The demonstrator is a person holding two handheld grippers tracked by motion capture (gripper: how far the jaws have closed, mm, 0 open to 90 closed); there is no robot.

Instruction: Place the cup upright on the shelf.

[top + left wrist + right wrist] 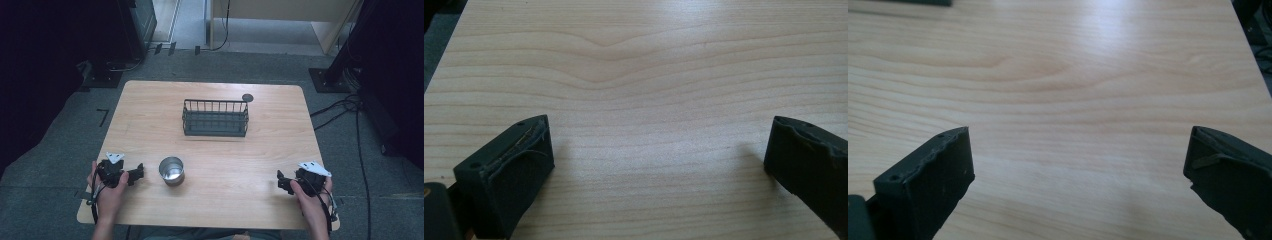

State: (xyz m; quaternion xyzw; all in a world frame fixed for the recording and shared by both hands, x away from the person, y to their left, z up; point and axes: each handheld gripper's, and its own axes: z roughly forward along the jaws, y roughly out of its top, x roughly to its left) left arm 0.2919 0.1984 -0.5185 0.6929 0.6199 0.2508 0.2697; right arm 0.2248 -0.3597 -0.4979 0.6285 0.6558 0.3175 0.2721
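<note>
- Nearest us, our left claw (136,174) sits low at the counter's (240,165) near left corner, jaws spread wide with bare wood grain between them in the left gripper view (659,150). It holds nothing.
- Our right claw (283,182) mirrors it at the near right edge, jaws wide too, clamping nothing (1080,155). We judge both are parked at the sides to leave the middle free.
- The pads look like matte black rubber, blocky, with slightly frayed edges.
- Just beside the left claw, apart from it, stands the metal cup (171,170): a short, shiny steel cylinder, upright, mouth open. It's the closest thing to reach for, so we read it as the piece in play, not yet touched.
- Farther back, mid-counter, sits the dark wire basket (215,118), rectangular, thin upright bars, seemingly empty. A likely home for the cup, we reckon.
- At its far right corner, a small dark disc (247,97); we can't tell what it is.
</note>
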